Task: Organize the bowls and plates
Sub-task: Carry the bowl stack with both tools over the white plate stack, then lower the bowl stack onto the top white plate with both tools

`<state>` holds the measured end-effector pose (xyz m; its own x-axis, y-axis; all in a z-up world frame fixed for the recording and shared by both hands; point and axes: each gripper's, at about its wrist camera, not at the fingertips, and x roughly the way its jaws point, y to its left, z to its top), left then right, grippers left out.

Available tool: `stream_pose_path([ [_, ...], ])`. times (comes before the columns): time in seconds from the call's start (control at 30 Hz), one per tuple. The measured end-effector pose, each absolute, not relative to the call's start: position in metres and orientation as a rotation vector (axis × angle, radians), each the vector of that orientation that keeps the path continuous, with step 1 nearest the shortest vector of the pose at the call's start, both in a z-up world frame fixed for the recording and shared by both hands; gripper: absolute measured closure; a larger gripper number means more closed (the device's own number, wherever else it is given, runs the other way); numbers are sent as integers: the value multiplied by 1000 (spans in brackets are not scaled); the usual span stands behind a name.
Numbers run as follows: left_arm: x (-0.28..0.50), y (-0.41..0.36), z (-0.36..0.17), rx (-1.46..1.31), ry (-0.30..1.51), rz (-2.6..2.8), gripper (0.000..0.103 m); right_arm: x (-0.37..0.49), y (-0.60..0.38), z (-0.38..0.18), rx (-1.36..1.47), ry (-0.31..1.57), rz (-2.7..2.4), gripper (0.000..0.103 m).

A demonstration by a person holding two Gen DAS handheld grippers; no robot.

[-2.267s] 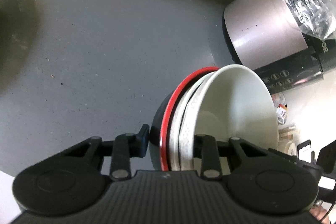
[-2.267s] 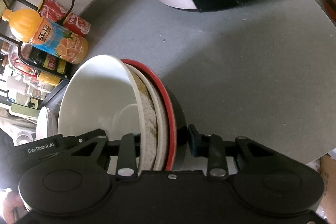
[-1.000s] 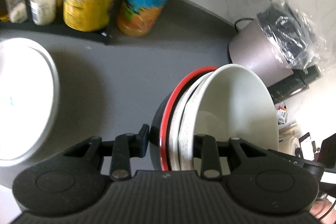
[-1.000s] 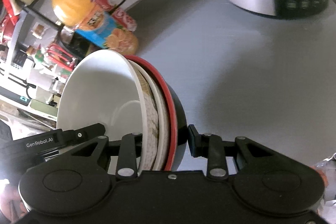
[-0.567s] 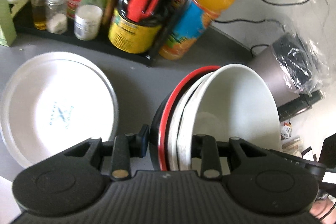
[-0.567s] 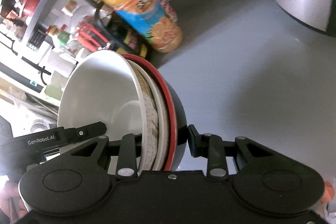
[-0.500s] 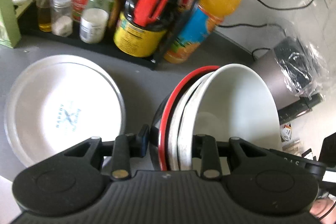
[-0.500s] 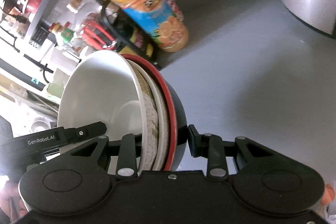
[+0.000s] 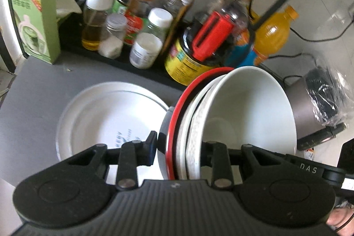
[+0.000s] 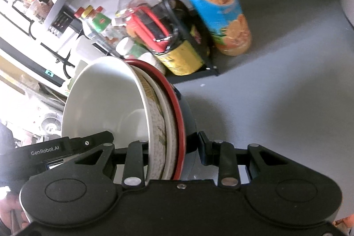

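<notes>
Change since earlier: the view has swung from the bare grey counter (image 10: pixel 287 103) and the rice cooker (image 9: pixel 309 116) toward the spice rack (image 9: pixel 141 68); the white plate (image 9: pixel 106 116) on the counter came into the left wrist view and now lies just beside the bowls. The grip on the bowls is the same as before.

Bowl stack (image 9: pixel 221 116): three or four nested bowls, held on edge, above the counter. The outermost is black with a red rim (image 10: pixel 177 103), then a white one, then one with a pattern, and the innermost is a plain white bowl (image 10: pixel 106 103).

Direction of the stack: the rims stand almost vertical. The openings face sideways, to the right in the left wrist view and to the left in the right wrist view. The axis through the bowl bottoms is close to horizontal.

Left hand-held gripper (image 9: pixel 179 147): pinching the walls of the stack, one finger on the black outside, the other inside the white bowl.

Right hand-held gripper (image 10: pixel 172 147): reaching across the same stack from the opposite side, one finger inside the white bowl; the other finger is just beside the black outside, and I cannot tell if it touches.

Behind the stack: an orange juice bottle (image 10: pixel 216 12) stands upright on the counter next to the rack; a yellow can (image 9: pixel 185 63) with a red tool (image 9: pixel 210 37) in it stands on the rack.
</notes>
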<state>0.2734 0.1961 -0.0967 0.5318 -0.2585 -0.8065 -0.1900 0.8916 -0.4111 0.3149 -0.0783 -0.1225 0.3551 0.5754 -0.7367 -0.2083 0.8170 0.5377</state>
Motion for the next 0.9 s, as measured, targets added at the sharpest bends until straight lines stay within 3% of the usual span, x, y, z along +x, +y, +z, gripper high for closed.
stream_pose_path([
  [0.9, 306, 287, -143, -493, 1104, -49, 73, 332, 20, -160, 366, 1182, 466, 73],
])
